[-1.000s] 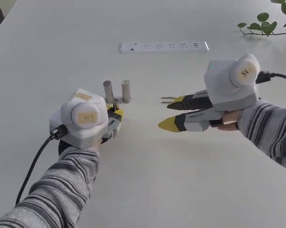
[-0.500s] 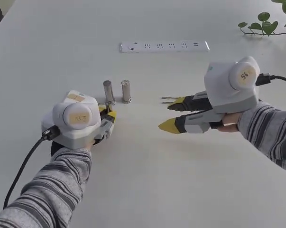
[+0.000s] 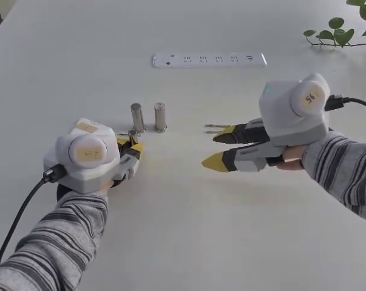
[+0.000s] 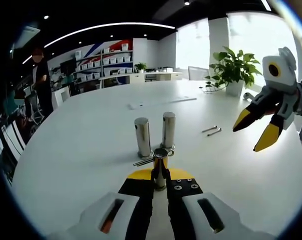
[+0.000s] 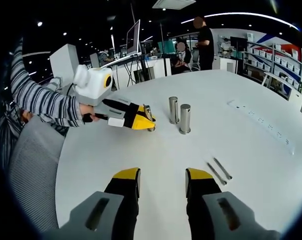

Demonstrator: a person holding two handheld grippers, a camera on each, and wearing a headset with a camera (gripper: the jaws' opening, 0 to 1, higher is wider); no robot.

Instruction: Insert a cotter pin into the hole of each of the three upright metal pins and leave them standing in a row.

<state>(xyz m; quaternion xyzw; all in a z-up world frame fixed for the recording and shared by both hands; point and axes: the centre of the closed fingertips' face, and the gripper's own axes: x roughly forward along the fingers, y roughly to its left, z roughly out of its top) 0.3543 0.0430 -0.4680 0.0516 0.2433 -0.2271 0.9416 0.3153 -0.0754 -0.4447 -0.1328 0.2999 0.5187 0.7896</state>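
A power strip (image 3: 209,59) lay along the surface's (image 3: 189,230) far edge. The left gripper (image 4: 160,173) fingers clamped a metal pin (image 4: 160,156); the right gripper (image 5: 161,176) fingers gaped empty.

Your right gripper (image 5: 163,176) hangs over the white desk (image 5: 156,150), its yellow-tipped fingers (image 5: 126,181) spread apart with nothing between them. Just ahead and to the right, two cotter pins (image 5: 222,168) lie side by side on the desk. Beyond them, the nearer metal pin (image 5: 185,118) and the rear metal pin (image 5: 174,109) stand upright, close together. At the left, your left gripper (image 5: 142,120) has its fingers clamped on a third metal pin (image 5: 148,115), near those two. A power strip (image 5: 261,122) lies far right.
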